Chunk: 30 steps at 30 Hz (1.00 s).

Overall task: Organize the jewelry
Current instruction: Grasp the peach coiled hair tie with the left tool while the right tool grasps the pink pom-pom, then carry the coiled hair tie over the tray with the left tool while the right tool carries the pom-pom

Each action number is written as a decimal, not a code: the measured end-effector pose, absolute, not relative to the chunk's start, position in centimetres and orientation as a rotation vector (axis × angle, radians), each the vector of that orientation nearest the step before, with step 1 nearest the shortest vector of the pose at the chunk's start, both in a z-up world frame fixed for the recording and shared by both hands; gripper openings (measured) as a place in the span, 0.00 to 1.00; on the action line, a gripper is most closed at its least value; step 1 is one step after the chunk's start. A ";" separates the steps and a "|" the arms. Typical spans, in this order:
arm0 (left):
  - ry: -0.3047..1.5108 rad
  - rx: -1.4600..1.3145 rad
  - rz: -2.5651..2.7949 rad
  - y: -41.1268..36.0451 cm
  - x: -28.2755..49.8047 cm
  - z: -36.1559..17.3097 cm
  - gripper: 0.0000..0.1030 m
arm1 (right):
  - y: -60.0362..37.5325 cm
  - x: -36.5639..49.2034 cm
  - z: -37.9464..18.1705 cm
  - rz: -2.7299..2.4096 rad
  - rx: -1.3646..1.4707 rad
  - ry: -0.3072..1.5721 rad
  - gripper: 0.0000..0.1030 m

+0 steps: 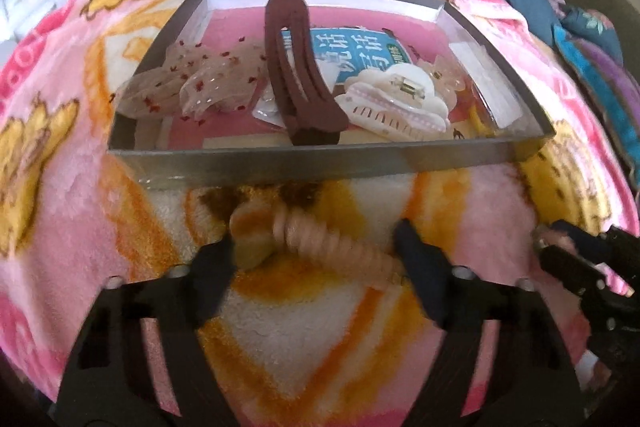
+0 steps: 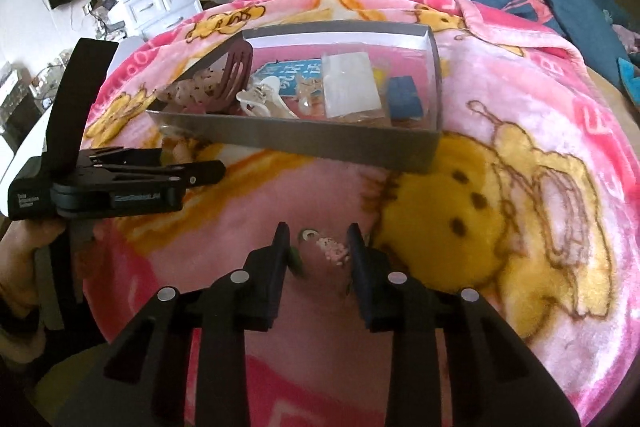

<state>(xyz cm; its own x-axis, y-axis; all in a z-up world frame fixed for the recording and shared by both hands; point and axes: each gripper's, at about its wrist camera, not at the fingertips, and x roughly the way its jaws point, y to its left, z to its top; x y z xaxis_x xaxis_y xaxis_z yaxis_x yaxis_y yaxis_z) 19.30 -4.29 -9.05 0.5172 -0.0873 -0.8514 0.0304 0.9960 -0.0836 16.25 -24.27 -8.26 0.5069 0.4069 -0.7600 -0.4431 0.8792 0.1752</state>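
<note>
Plush pink blanket (image 1: 60,247) could snag: the left claw (image 1: 316,259) brackets a peach spiral hair clip (image 1: 320,239) before the grey tray (image 1: 280,167), pads seemingly just touching. The right claw (image 2: 320,247), half-closed around a small floral earring (image 2: 334,247), might pinch fabric instead.

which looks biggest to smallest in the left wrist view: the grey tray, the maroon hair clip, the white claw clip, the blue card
1. grey tray
2. maroon hair clip
3. white claw clip
4. blue card, though the clips hide part of it, so its place against the claw clip is unsure.
</note>
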 end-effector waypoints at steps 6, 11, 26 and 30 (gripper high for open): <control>1.014 -0.025 -0.116 -4.5 18.1 -8.3 0.27 | -23.9 16.6 -9.0 0.476 -0.076 0.925 0.33; 1.020 -0.052 -0.137 -3.9 17.3 -7.9 0.14 | -24.3 17.3 -10.2 0.411 -0.057 0.977 0.30; 0.946 -0.071 -0.193 -2.4 13.5 -4.2 0.10 | -26.1 13.9 -6.3 0.422 0.085 0.889 0.27; 0.912 -0.065 -0.195 -2.1 12.5 -2.6 0.10 | -25.9 12.9 -4.5 0.429 0.082 0.848 0.27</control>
<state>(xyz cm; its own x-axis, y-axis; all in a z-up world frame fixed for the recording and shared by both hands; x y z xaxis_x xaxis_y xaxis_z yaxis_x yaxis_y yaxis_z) 12.45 -2.10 -2.63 0.5960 -0.1955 -0.7789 0.1401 0.9804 -0.1388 12.87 -25.91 -4.49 0.5815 0.3989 -0.7090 -0.3342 0.9117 0.2388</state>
